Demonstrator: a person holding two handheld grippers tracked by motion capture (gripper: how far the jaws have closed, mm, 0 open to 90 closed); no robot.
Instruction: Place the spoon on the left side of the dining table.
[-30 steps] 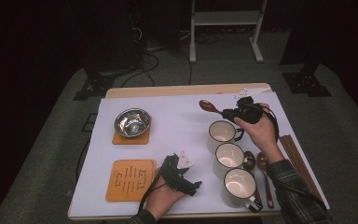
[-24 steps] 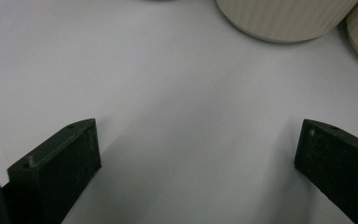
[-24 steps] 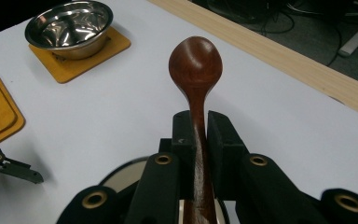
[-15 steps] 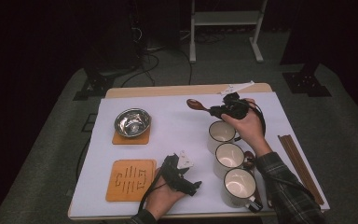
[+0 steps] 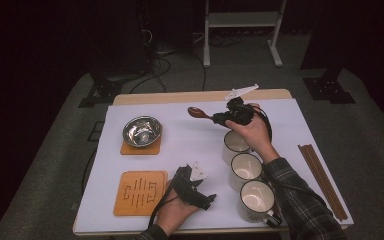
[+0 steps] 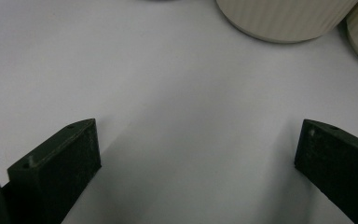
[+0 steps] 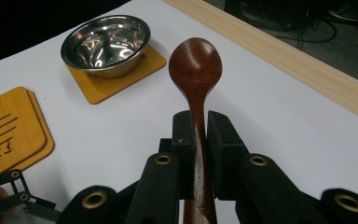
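A dark brown wooden spoon (image 5: pixel 198 113) hangs above the white table cover, its bowl pointing left. My right gripper (image 5: pixel 221 118) is shut on its handle, and in the right gripper view the spoon (image 7: pixel 196 70) sticks out forward between the two black pads. A steel bowl (image 5: pixel 141 131) sits on a wooden coaster at the left; it also appears as the steel bowl (image 7: pixel 105 44) ahead of the spoon. My left gripper (image 5: pixel 207 200) rests low on the table near the front edge, jaws wide apart with bare cover (image 6: pixel 191 140) between them.
Three cream mugs (image 5: pixel 245 167) stand in a row right of centre. A slotted wooden coaster (image 5: pixel 140 192) lies front left. Brown chopsticks (image 5: pixel 322 180) lie along the right edge. A white metal stand (image 5: pixel 242 20) is on the floor behind the table.
My right gripper has carried the spoon leftward and a little farther back over the table. The left gripper has stayed where it was.
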